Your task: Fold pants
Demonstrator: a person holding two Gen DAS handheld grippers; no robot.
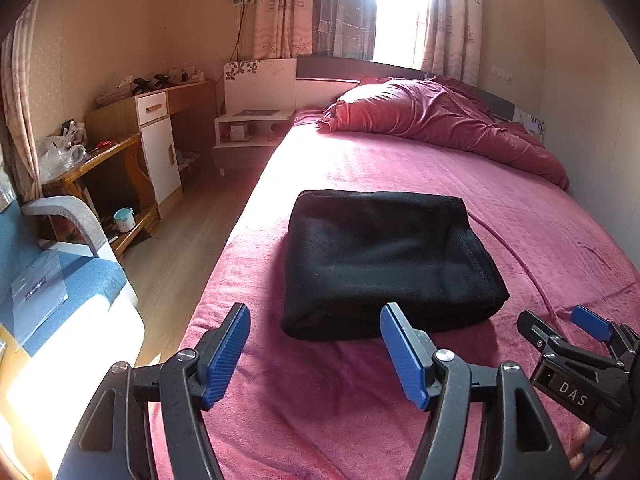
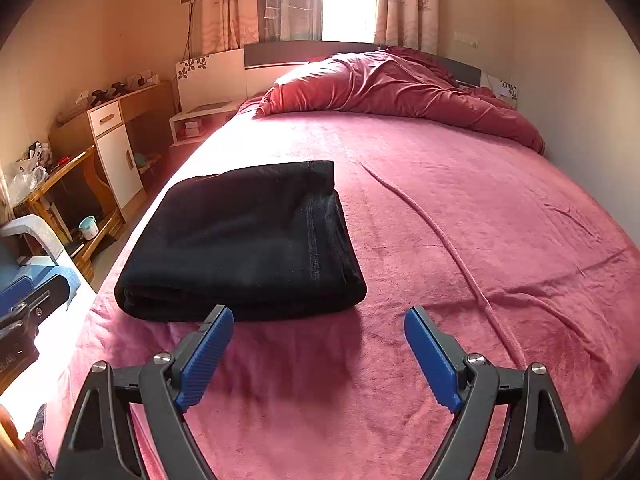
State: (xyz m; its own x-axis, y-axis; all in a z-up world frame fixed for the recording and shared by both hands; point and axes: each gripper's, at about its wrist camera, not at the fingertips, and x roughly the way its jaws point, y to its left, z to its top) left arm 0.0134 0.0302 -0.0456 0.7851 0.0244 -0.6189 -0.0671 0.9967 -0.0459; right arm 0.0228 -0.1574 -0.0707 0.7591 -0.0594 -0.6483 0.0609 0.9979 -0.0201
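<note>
1. The black pants point(image 1: 384, 264) are folded into a compact, thick rectangle with stacked layers.
2. They lie flat near the bed's left edge, a stitched seam along their right side.

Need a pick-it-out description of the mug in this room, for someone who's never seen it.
Start at the bed and look across the floor to the wooden table by the wall. The mug stands on its low shelf: pale teal with a white rim, the only cup there.
</note>
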